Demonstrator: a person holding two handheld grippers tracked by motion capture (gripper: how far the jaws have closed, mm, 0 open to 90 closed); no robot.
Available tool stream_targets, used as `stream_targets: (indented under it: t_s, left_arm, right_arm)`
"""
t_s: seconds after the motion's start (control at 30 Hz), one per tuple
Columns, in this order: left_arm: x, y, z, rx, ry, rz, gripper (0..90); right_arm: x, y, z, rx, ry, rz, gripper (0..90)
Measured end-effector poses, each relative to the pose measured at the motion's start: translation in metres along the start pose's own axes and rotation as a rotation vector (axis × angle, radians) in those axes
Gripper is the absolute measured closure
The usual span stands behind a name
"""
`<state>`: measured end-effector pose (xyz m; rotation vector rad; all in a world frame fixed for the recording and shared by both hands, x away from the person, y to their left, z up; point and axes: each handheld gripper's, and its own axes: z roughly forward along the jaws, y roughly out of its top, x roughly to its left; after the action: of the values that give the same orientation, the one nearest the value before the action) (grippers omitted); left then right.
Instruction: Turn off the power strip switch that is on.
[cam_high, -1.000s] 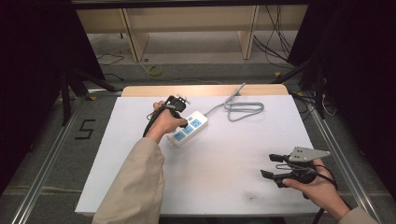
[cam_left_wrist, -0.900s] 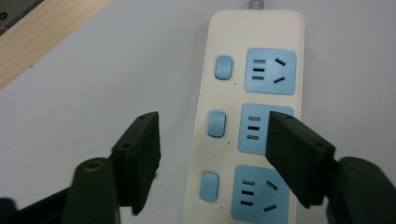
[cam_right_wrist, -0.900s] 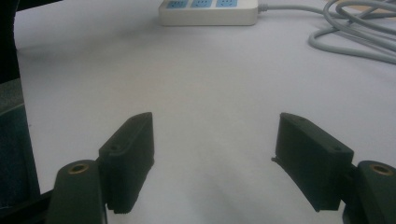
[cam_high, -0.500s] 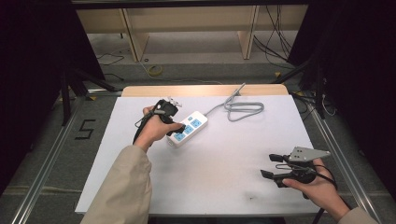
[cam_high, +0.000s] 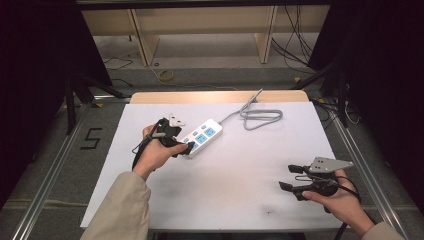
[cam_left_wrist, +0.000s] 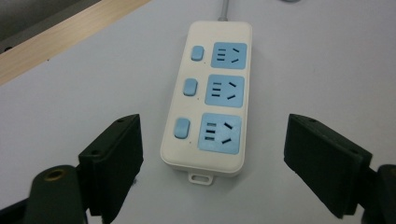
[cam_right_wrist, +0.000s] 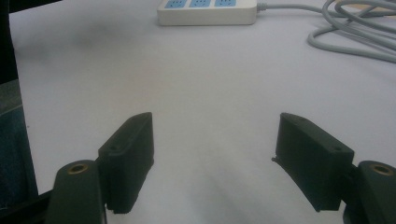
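Left hand-held gripper (cam_left_wrist: 212, 154) just opened, empty

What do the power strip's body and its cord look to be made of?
Power strip: looks like hard moulded plastic, cream, smooth with a slight sheen and rounded edges; the socket faces and switches are blue, likely plastic too. Cord: grey, probably a rubbery or vinyl sheath, since it lies in loose soft loops.

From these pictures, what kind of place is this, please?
Probably a lab or recording workspace, not a home: a white-covered table on a metal frame, a power strip laid out alone with its cable, and loose wires on the bare floor behind.
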<state>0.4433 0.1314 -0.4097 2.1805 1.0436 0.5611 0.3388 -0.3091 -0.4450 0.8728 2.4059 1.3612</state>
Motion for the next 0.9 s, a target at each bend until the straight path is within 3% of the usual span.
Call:
stream_targets:
  t_s: [0.37, 0.9]
  left_arm:
    - [-0.01, -0.022, -0.015, -0.073, 0.005, 0.008, 19.1]
    - [-0.026, -0.066, -0.034, -0.07, 0.004, 0.049, 17.5]
  right_arm:
    - [0.0, 0.0, 0.0, 0.001, 0.003, -0.004, 28.3]
    - [0.001, 0.0, 0.0, -0.002, 0.006, -0.004, 28.2]
